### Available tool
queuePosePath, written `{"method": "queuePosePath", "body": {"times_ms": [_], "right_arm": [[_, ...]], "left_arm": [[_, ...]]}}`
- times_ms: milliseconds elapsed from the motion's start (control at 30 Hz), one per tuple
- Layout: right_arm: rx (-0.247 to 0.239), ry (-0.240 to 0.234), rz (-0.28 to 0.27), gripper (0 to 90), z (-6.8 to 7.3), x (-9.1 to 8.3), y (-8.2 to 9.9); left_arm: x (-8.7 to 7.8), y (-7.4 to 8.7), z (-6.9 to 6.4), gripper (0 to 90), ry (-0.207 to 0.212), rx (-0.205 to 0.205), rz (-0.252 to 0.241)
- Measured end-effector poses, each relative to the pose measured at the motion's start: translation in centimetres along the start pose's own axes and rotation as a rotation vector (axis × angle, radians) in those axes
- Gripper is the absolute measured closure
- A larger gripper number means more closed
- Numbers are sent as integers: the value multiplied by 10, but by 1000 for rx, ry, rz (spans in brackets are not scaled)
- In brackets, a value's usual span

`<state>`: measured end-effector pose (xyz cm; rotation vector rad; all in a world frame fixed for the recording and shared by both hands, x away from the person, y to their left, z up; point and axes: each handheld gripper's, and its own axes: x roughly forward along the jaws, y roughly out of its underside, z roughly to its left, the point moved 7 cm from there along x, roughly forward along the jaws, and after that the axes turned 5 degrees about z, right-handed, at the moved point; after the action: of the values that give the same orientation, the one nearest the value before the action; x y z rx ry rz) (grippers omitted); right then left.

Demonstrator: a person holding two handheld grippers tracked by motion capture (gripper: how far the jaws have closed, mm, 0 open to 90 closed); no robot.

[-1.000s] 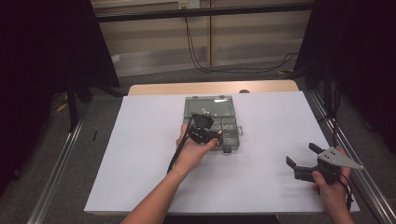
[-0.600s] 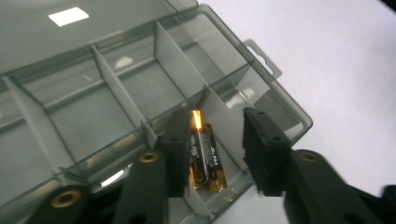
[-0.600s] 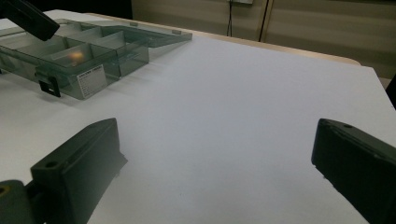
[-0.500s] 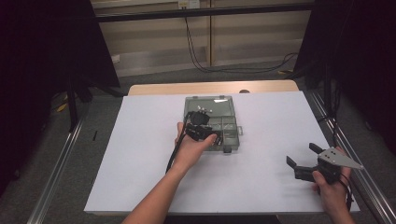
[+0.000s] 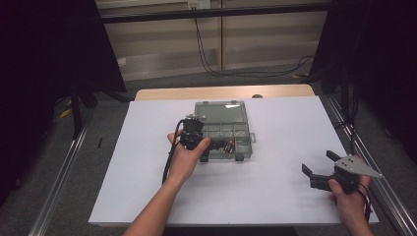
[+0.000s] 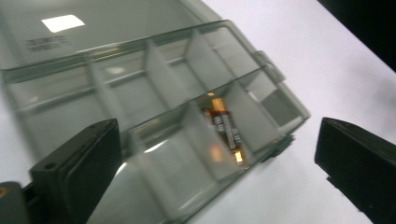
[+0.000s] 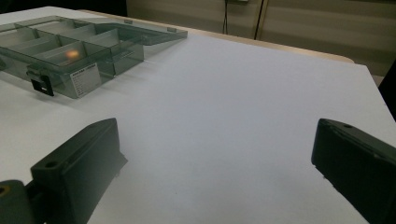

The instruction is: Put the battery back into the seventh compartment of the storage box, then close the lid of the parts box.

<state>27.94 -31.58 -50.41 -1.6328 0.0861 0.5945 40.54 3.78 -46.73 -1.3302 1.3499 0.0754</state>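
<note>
A clear plastic compartment box lies open in the middle of the white table, its lid folded back flat. Orange-and-dark batteries lie in a front compartment. My left gripper hovers at the box's front left corner. In the left gripper view the batteries lie beyond the left gripper; its jaws have just been opening, stand wide apart and grip nothing. My right gripper rests near the front right of the table, open, with bare table between its jaws.
The white table top ends at a wooden strip at the back. Metal rails run along both sides. The box lies far off to the upper left in the right gripper view. Cables hang on the back wall.
My left gripper has slid left from over the box's front compartments and its jaws have opened. The batteries now lie uncovered in their compartment. The right hand has stayed put.
</note>
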Motion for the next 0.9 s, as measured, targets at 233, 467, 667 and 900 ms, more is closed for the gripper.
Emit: {"method": "queuePosePath", "body": {"times_ms": [233,467,667,900], "right_arm": [[-39,-2,37,8,6,5,-3],[-51,-11,32,8,16,11,-17],[-56,-34,31,8,28,19,-34],[-42,-73,19,9,43,38,-56]], "left_arm": [[-11,7,18,0,22,-38,-19],[-21,10,25,38,2,-13,-34],[-27,10,39,43,-6,-55,-57],[-28,10,51,52,-33,-71,-60]]}}
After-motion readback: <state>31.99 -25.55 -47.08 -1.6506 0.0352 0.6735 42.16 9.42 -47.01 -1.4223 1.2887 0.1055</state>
